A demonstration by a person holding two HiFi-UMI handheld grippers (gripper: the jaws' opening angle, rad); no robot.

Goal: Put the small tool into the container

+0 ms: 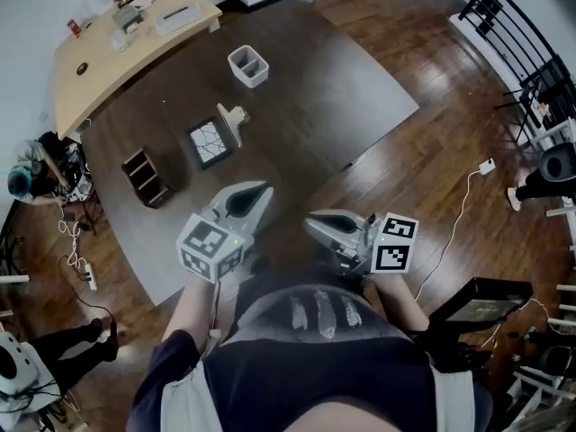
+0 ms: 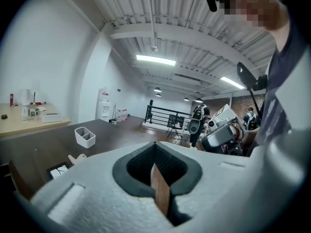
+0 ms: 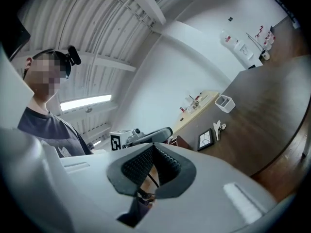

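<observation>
A large dark mat [image 1: 306, 79] covers the middle of the wooden floor [image 1: 432, 142]; all positions below are referenced to this mat.

1. A pale wooden table [image 1: 99, 52] stands along the mat's far left edge, loaded with small clutter that is too small to identify.
2. The person holding the grippers stands at the mat's near edge, with both forearms raised in front of the torso.
3. The left gripper [image 1: 263, 190] is held in the air above the mat's near edge. Its jaws are fully closed, pad against pad, and nothing is gripped between them.
4. The right gripper [image 1: 310, 226] is held beside it, just off the mat's near edge and pointing across toward the left gripper. In its own view the pads meet at the tips, and no object is clamped; only a thin wire shows behind the gap lower down.
5. A dark wooden box [image 1: 144, 176] with open compartments sits on the left part of the mat.
6. A framed tile [image 1: 209, 142] with a cracked pattern lies flat near the mat's middle, to the right of the box.
7. The container [image 1: 248, 66], white and divided into two compartments, stands upright on the far part of the mat, well apart from both grippers.
8. The small tool [image 1: 234, 118], pale in colour, lies on the mat just beside the tile's far right corner, between the tile and the container. It is outside the container and neither gripper touches it.
</observation>
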